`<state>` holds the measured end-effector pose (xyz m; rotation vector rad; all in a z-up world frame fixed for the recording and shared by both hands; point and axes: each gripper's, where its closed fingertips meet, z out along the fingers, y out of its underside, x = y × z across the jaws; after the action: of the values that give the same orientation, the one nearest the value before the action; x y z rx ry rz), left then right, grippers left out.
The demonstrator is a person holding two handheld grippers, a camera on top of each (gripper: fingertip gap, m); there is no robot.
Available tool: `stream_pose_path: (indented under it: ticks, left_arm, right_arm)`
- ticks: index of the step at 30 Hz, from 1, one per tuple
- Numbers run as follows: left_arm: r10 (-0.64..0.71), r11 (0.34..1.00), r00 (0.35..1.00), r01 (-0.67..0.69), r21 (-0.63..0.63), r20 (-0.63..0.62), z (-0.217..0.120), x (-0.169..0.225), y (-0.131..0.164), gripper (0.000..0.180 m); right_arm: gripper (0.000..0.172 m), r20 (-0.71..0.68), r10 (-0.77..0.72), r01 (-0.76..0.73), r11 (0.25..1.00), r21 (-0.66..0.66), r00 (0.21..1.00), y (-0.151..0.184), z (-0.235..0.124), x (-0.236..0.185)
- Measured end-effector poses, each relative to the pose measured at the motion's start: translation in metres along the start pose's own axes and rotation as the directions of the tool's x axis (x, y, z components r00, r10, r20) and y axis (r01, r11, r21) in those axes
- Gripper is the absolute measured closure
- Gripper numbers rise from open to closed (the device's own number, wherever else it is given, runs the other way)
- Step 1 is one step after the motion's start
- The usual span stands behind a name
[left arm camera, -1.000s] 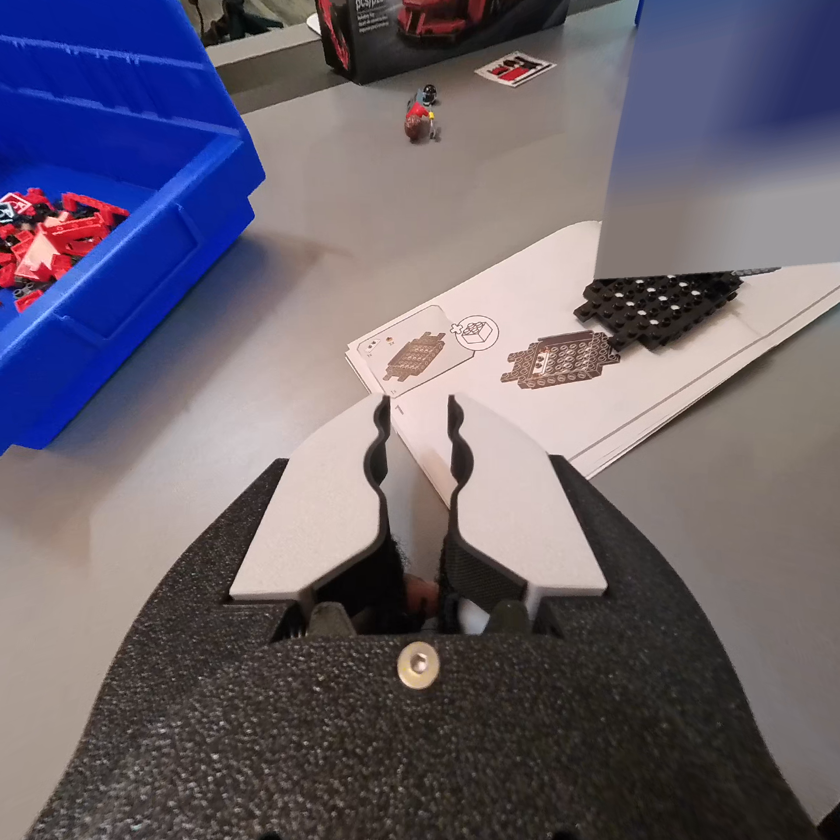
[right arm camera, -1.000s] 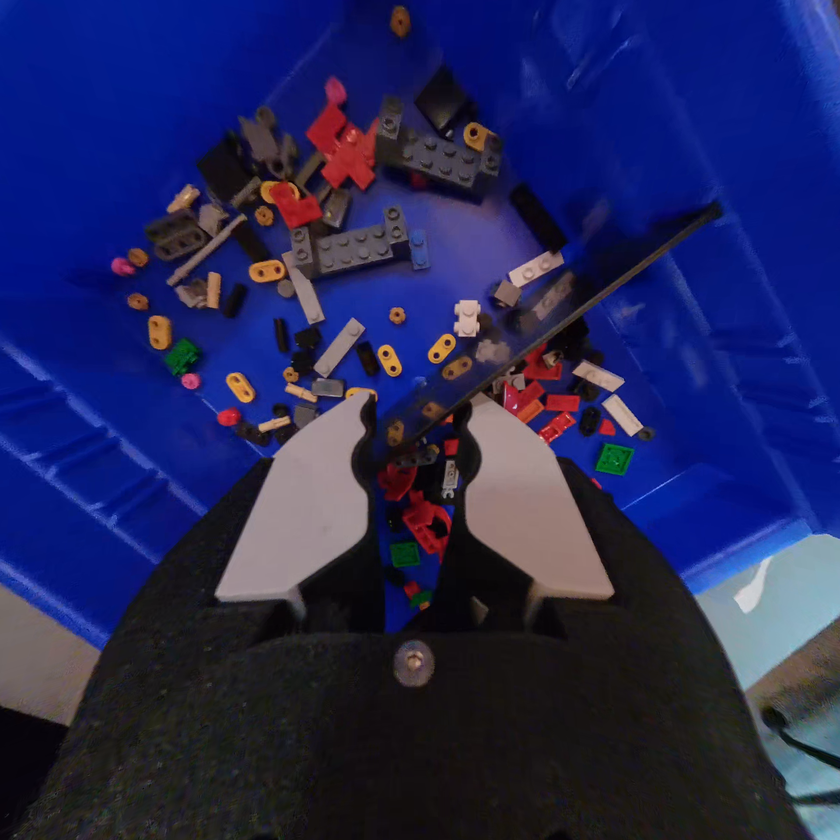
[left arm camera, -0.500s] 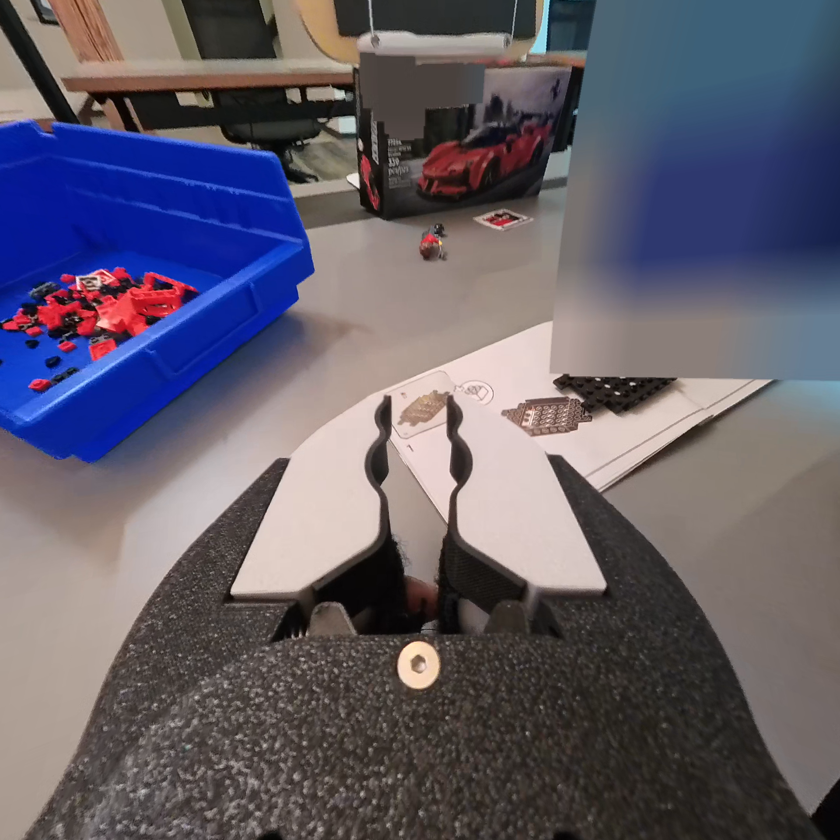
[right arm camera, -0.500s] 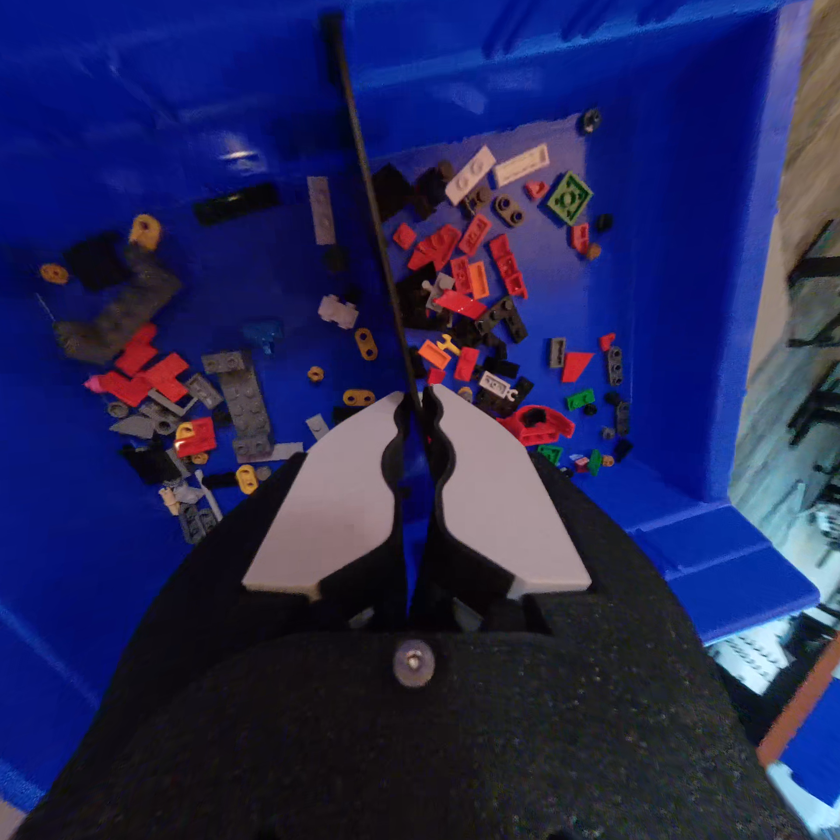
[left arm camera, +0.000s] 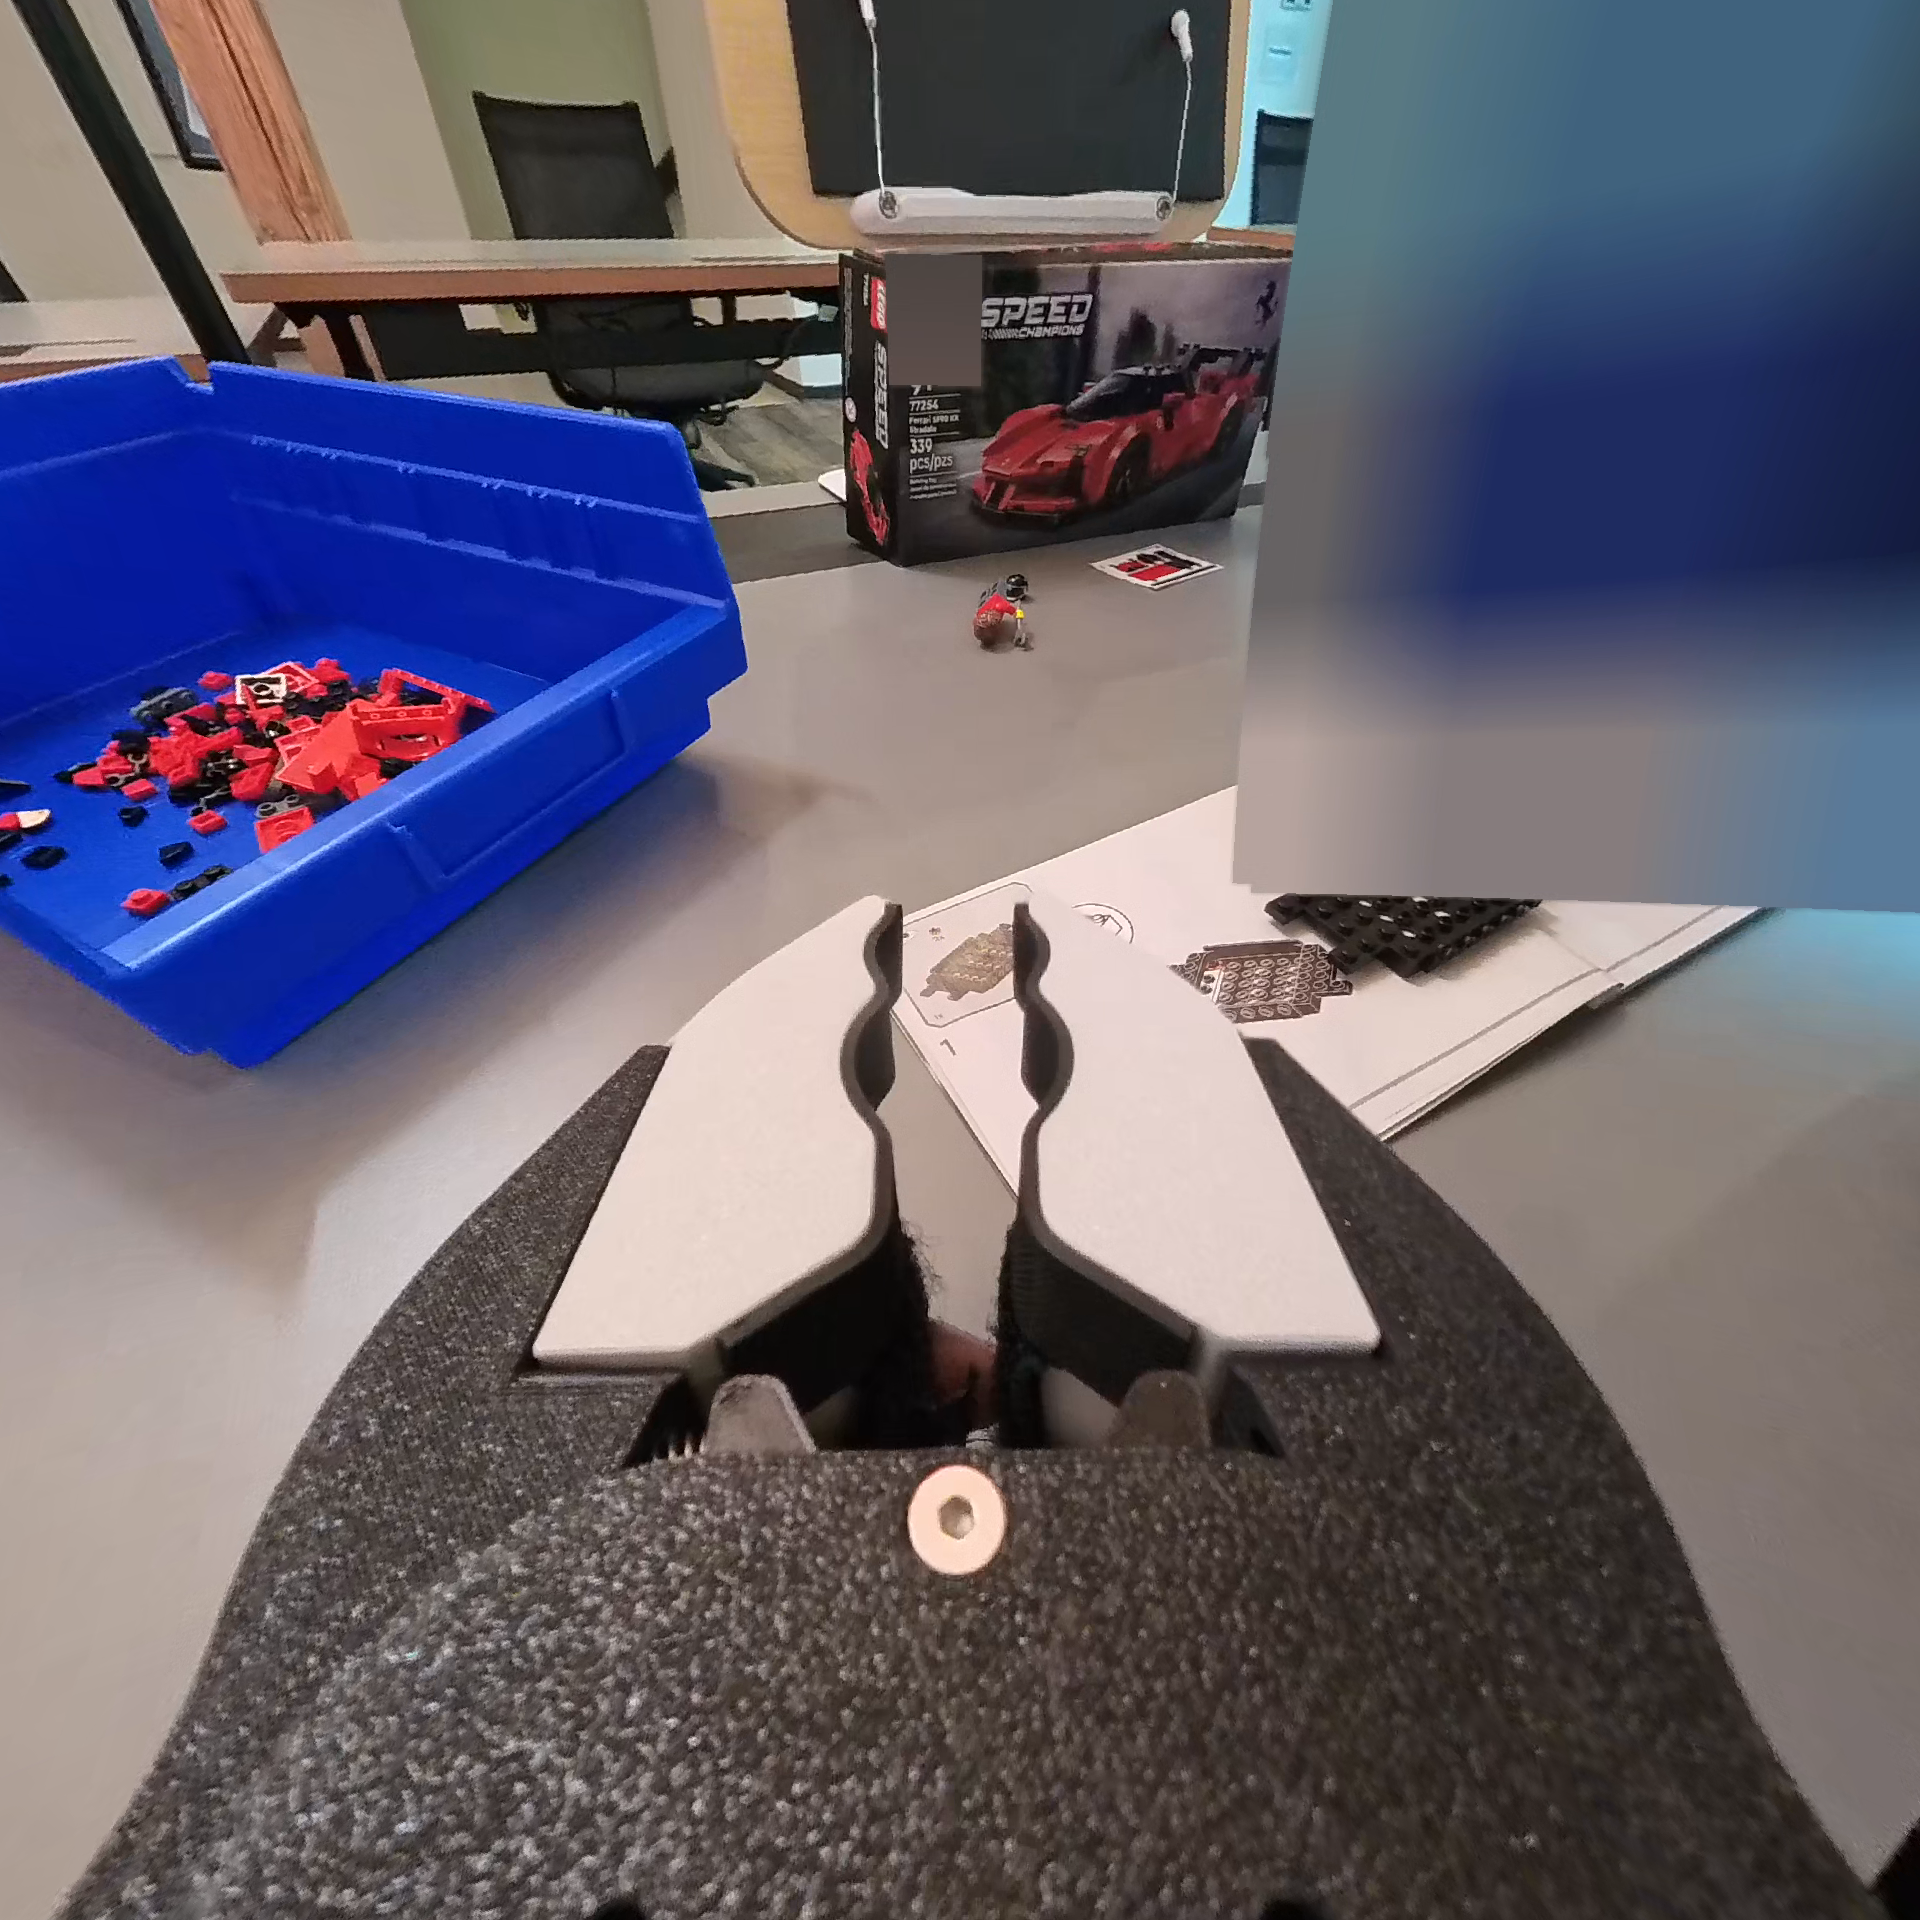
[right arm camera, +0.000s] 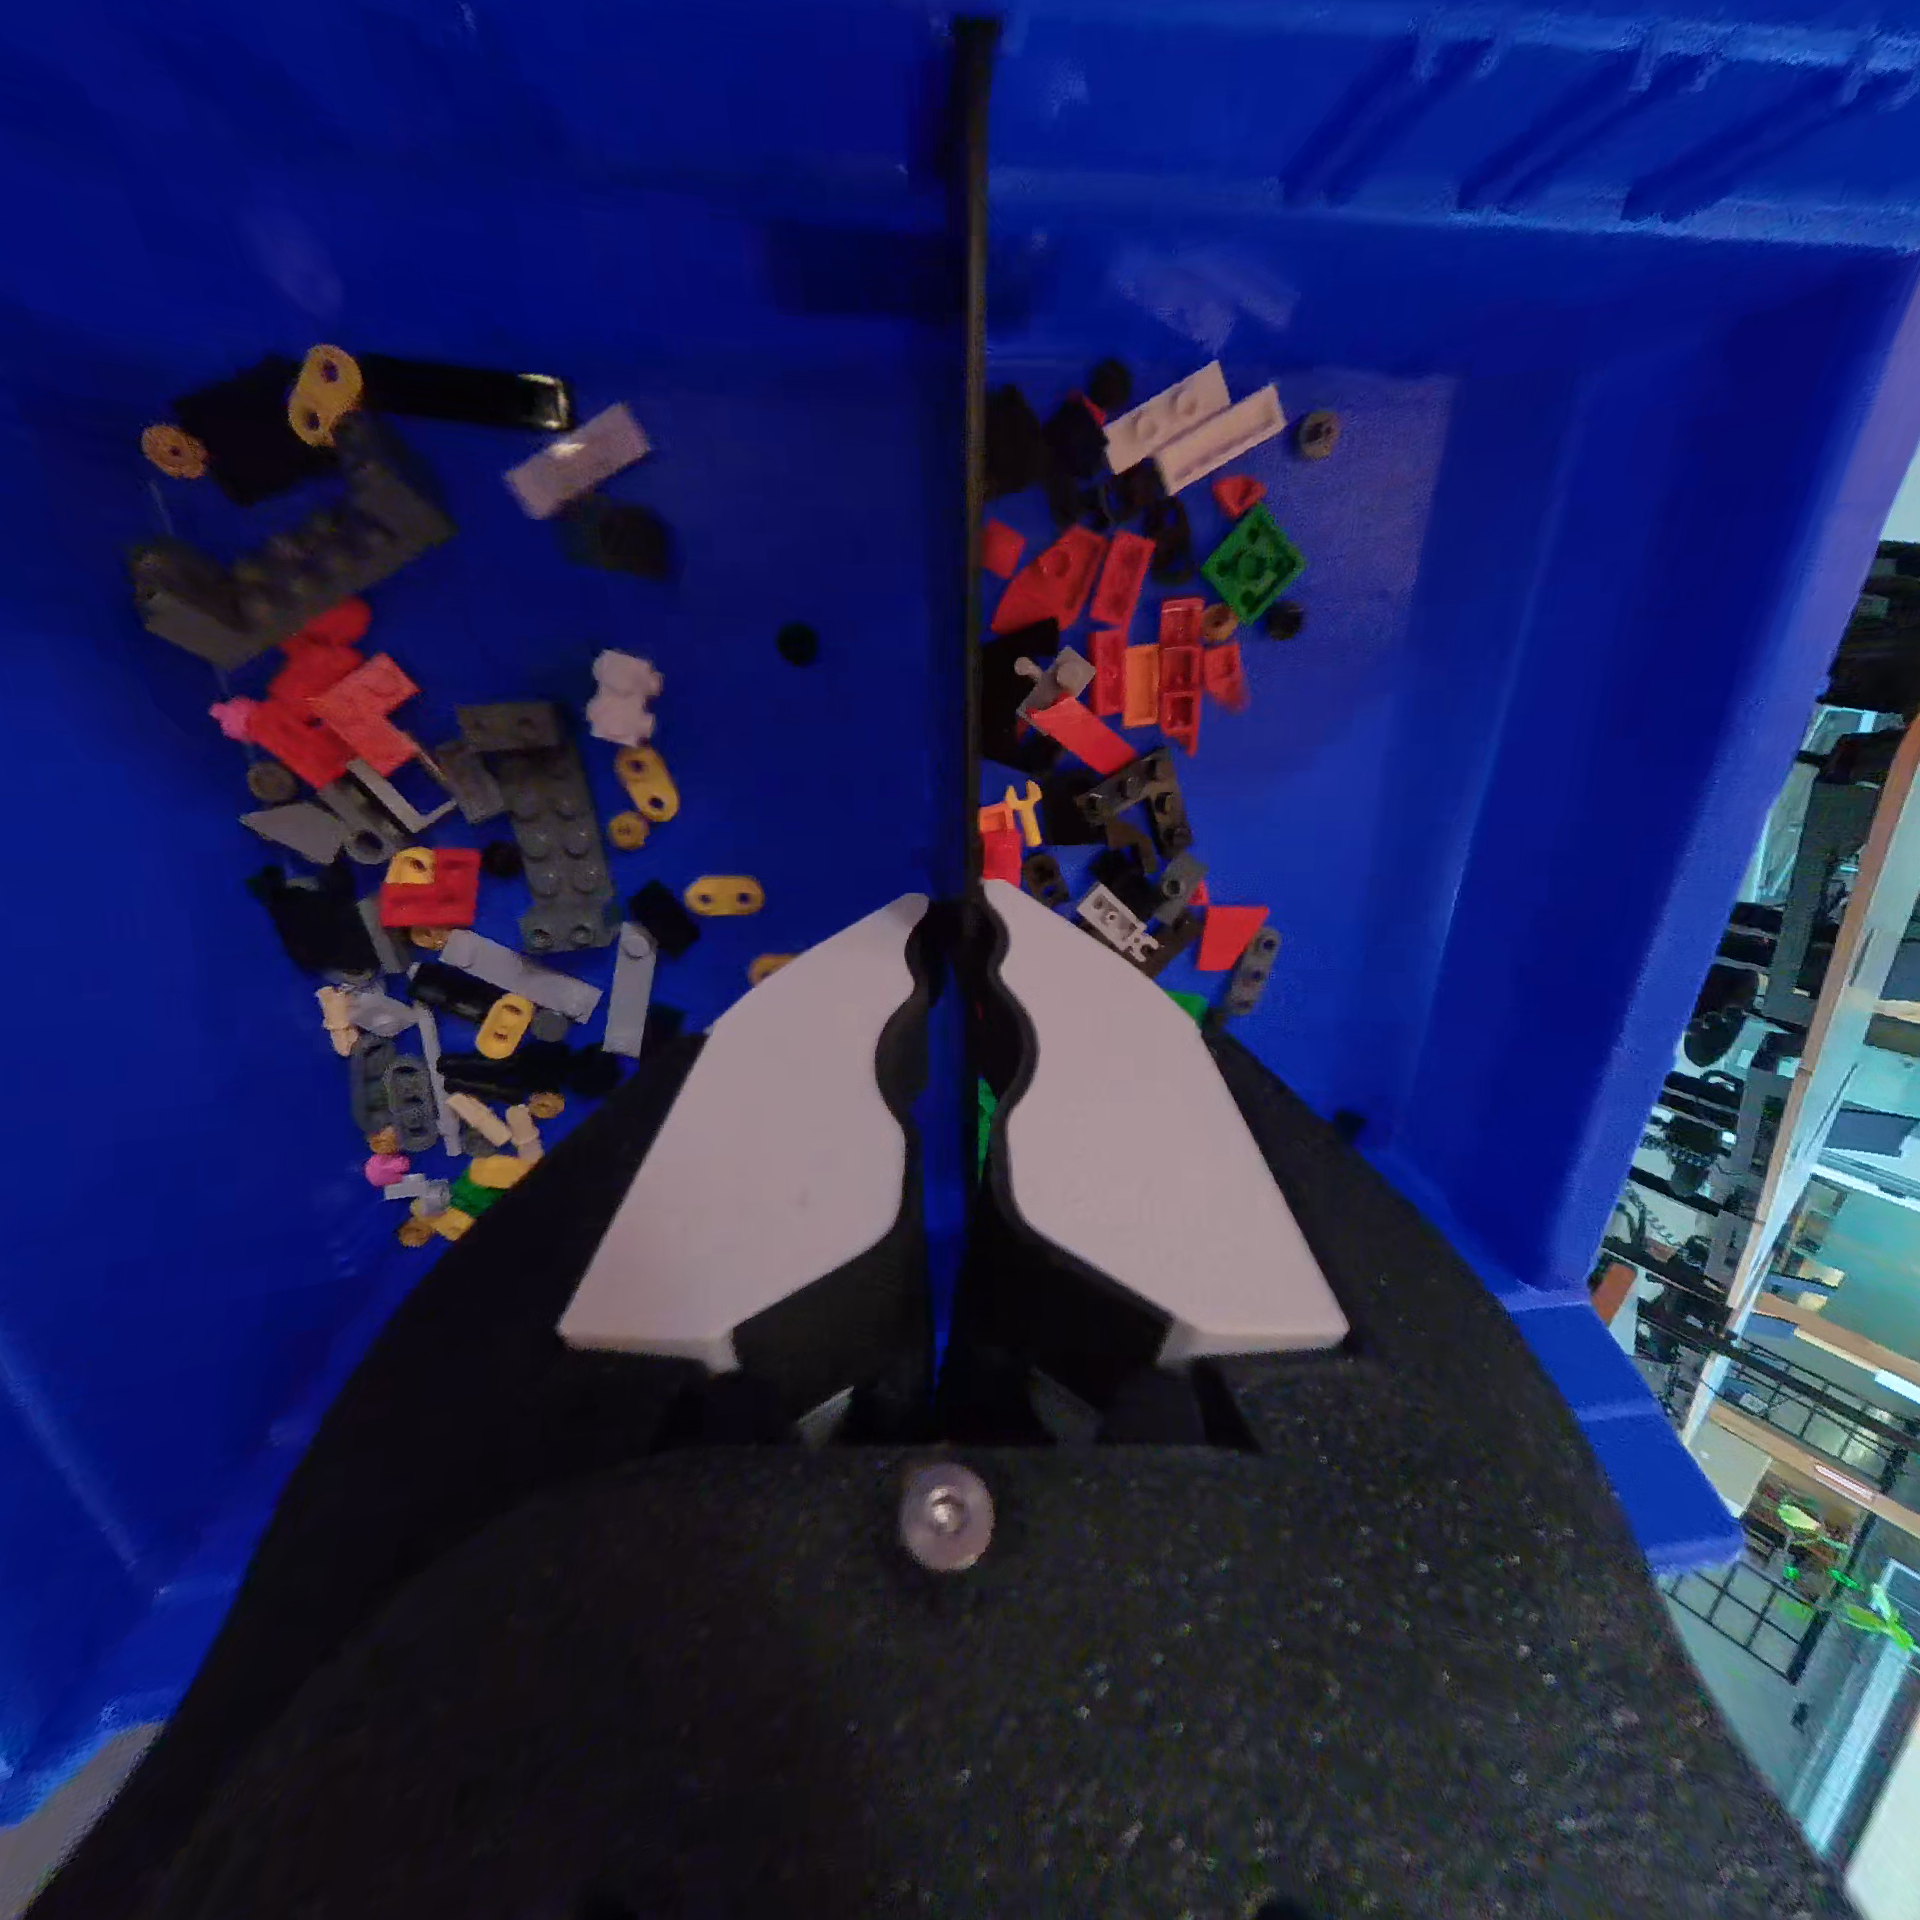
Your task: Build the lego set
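Note:
My right gripper is shut on a long thin black piece, seen edge-on. The piece rises straight ahead from between the pads. I hold it over the inside of a blue bin strewn with several small red, black, grey and yellow bricks. My left gripper is open with nothing between its fingers. It hovers low over the grey table, at the near corner of a white instruction booklet. A black studded plate lies on that booklet.
A second blue bin with red and black bricks stands to the left in the left wrist view. A toy-car box, a small figure and a sticker sheet sit farther back. A blurred patch covers the right. There is about 55 cm between the tips of the two grippers. From my left tips it is roughly 15 cm to the black studded plate; from my right, 40 cm.
My right jaws have closed on the thin black piece, which has swung from slanting to straight ahead as the gripper turned over the bin. My left gripper has tilted up, still open.

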<state>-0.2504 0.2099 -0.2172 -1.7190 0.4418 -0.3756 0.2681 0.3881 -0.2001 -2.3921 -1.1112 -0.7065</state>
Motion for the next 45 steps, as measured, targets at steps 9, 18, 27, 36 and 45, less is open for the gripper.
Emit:
stream_pose_path:
  ticks: [9,18,27,36,45]
  left_arm:
    - [0.008,1.000,1.000,-0.008,-0.029,-0.003,0.003,0.001,0.003,0.161]
    - [-0.023,0.999,1.000,0.023,-0.024,0.001,0.002,-0.002,0.002,0.161]
    - [-0.029,0.999,0.999,0.029,-0.026,0.015,0.002,-0.005,0.003,0.162]
    - [-0.005,0.997,1.000,0.005,-0.071,0.002,0.006,-0.001,0.008,0.161]
    - [0.026,0.991,1.000,-0.027,-0.129,-0.012,0.011,0.003,0.015,0.161]
  right_arm:
    - [0.167,0.273,0.112,-0.119,0.993,0.008,0.955,-0.001,0.032,-0.015]
    - [0.145,0.423,0.093,-0.175,0.971,0.160,0.901,-0.021,0.021,-0.015]
    - [0.171,0.398,-0.031,-0.122,0.927,0.354,0.917,-0.075,0.017,-0.072]
    - [0.139,0.590,-0.012,-0.109,0.980,0.169,0.807,-0.062,0.042,-0.109]
    - [0.142,0.595,-0.029,-0.113,0.973,0.200,0.803,-0.065,0.045,-0.112]
